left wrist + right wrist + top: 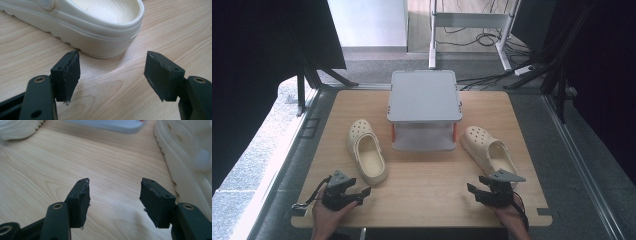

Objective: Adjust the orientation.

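Note:
Two cream clogs lie on the wooden table (427, 195). The left clog (366, 150) points away from me, left of a grey two-level stand (424, 107). The right clog (488, 147) lies to the stand's right. My left gripper (364, 196) rests near the table's front left corner, open and holding nothing. In the left gripper view its jaws (112, 75) face the clog's heel (105, 37), a short way off. My right gripper (473, 192) sits at the front right, open, just in front of the right clog's heel. Bare wood lies between the right gripper's jaws (115, 197), and the right clog (190, 157) is beside them.
The stand has a flat grey top, orange posts and a lower shelf (424, 142) at the table's middle back. Dark curtains hang at both sides. A white frame (472, 22) and cables lie on the floor beyond the table.

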Demonstrator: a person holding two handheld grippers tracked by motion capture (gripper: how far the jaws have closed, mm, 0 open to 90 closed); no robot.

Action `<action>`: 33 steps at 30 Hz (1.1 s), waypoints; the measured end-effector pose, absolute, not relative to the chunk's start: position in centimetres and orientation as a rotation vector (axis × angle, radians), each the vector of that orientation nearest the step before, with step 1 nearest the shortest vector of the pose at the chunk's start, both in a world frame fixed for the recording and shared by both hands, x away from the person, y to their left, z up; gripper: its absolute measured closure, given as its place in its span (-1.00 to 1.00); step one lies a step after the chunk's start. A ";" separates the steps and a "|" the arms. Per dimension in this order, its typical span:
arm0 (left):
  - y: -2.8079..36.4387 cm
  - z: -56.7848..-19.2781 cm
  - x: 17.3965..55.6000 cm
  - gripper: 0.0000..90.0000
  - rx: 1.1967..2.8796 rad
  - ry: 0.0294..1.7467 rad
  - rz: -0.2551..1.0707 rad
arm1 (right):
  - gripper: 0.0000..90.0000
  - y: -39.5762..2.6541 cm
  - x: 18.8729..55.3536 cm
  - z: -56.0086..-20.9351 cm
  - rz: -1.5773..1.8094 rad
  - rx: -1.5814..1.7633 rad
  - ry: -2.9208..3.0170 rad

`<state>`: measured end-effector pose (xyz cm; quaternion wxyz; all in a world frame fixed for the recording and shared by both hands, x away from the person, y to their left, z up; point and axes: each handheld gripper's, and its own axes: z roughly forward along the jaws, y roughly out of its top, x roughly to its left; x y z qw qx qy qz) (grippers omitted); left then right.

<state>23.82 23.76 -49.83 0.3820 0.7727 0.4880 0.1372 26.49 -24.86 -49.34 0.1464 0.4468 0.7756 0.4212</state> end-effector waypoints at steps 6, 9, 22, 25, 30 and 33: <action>23.7 -49.8 23.9 -0.34 1.974 1.240 0.340 | -0.04 -22.8 27.2 -48.3 1.236 1.240 2.245; 23.7 -49.8 23.9 -0.34 1.976 1.238 0.339 | 0.01 -20.1 28.2 -47.5 1.263 1.184 2.282; 23.7 -49.9 23.9 -0.34 1.986 1.230 0.341 | 0.13 -12.7 32.7 -46.3 1.309 1.140 2.380; 23.7 -49.9 23.9 -0.34 1.987 1.229 0.339 | 0.15 -11.4 33.3 -46.0 1.309 1.121 2.390; 23.8 -49.9 23.9 -0.34 1.986 1.228 0.338 | 0.17 -9.5 33.8 -45.5 1.308 1.081 2.415; 23.7 -49.9 23.9 -0.34 1.989 1.225 0.336 | 0.17 -7.8 34.3 -44.9 1.273 1.036 2.469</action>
